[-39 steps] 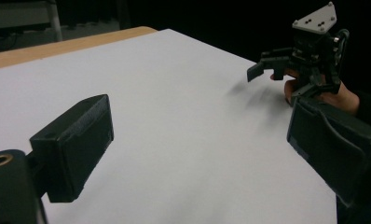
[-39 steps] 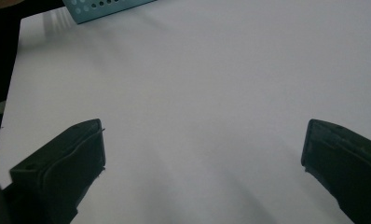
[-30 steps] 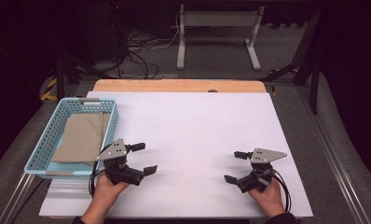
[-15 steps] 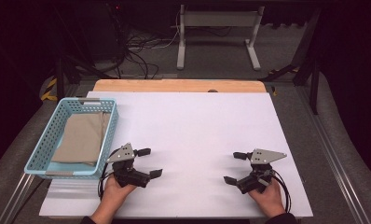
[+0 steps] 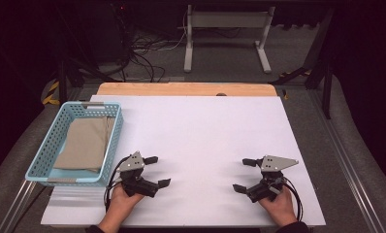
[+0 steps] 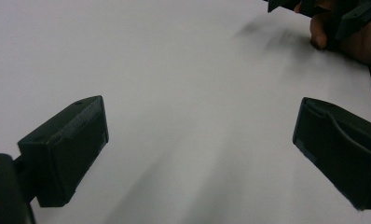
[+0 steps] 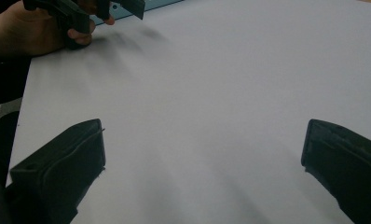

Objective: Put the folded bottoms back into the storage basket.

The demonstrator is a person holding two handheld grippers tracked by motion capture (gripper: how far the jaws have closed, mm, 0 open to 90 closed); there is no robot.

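Observation:
My left gripper (image 5: pixel 157 171) rests on the white table sheet (image 5: pixel 196 136) near the front left, held by a hand, just right of the blue basket (image 5: pixel 115 130). Its jaws stand wide apart with nothing between them, as the left gripper view (image 6: pixel 200 140) also shows. My right gripper (image 5: pixel 243 175) sits at the front right, open and empty, its jaws pointing left toward the other gripper. The right gripper view (image 7: pixel 202 154) has bare white sheet between its jaws. A folded beige cloth (image 5: pixel 87 143) lies inside the basket.
A strip of wooden tabletop (image 5: pixel 181 89) shows beyond the sheet's far edge. Past the table are cables and a white stand (image 5: pixel 225 29) on the floor. The other hand and gripper (image 6: pixel 328 18) appear at the top right of the left gripper view.
My left gripper has slid a little to the right and toward the near edge, away from the basket. The right gripper has stayed put.

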